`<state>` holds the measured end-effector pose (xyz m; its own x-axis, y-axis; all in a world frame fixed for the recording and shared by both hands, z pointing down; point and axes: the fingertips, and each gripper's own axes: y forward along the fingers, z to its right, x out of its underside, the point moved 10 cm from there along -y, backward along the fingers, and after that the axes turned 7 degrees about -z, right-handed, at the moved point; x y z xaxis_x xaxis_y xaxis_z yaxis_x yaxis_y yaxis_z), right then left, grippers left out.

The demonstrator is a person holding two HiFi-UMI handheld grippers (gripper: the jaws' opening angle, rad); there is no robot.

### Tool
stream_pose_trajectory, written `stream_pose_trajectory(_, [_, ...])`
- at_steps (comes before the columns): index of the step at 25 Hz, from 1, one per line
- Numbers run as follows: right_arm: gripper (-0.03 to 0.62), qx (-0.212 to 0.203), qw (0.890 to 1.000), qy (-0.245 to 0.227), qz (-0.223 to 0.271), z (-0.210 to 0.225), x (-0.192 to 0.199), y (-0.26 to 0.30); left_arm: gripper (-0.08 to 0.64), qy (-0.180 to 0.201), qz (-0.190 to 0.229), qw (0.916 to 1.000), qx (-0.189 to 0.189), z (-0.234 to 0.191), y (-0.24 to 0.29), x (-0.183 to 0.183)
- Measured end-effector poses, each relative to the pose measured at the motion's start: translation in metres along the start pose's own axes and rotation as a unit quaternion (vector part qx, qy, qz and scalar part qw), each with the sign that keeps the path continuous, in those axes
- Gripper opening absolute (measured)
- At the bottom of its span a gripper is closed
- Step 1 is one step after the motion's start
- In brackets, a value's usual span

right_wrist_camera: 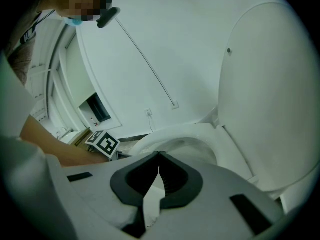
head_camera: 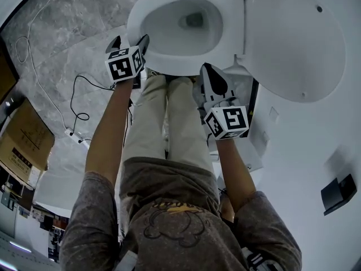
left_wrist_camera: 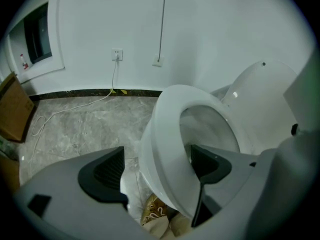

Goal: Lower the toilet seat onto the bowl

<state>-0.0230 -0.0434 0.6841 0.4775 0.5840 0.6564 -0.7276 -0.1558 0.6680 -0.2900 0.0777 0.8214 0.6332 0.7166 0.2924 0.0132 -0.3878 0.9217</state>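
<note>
The white toilet seat lies flat on the bowl, and the lid stands raised behind it. My left gripper is open at the front rim. In the left gripper view the seat passes between the jaws of the left gripper, one jaw outside the rim and one over the bowl. My right gripper is shut on nothing, beside the bowl's front right. In the right gripper view the right gripper points at the seat, with the lid upright at the right.
The person's legs stand right in front of the bowl. A cable and a power strip lie on the grey marble floor at the left, near a cardboard box. A wall socket is behind; a black fitting hangs on the right wall.
</note>
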Motion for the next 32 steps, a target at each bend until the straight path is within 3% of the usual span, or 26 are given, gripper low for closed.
stream_pose_trajectory(12, [0.028,-0.011,1.0,0.003,-0.019,-0.001,0.04,0.026,0.408,-0.001,-0.007,0.9999,0.015,-0.02,0.058,0.018])
stream_pose_trajectory(18, [0.028,-0.015,1.0,-0.005,-0.011,-0.005,0.026,0.023,0.407,0.008,-0.001,0.9999,0.008,-0.017,0.05,0.013])
stream_pose_trajectory(25, [0.028,0.001,1.0,-0.011,0.021,-0.003,-0.013,-0.002,0.407,0.028,0.013,0.9994,0.018,0.002,0.006,-0.011])
stream_pose_trajectory(32, [0.028,0.014,0.998,-0.003,0.061,-0.018,-0.073,-0.062,0.407,0.038,0.049,0.9967,0.052,0.053,-0.104,-0.05])
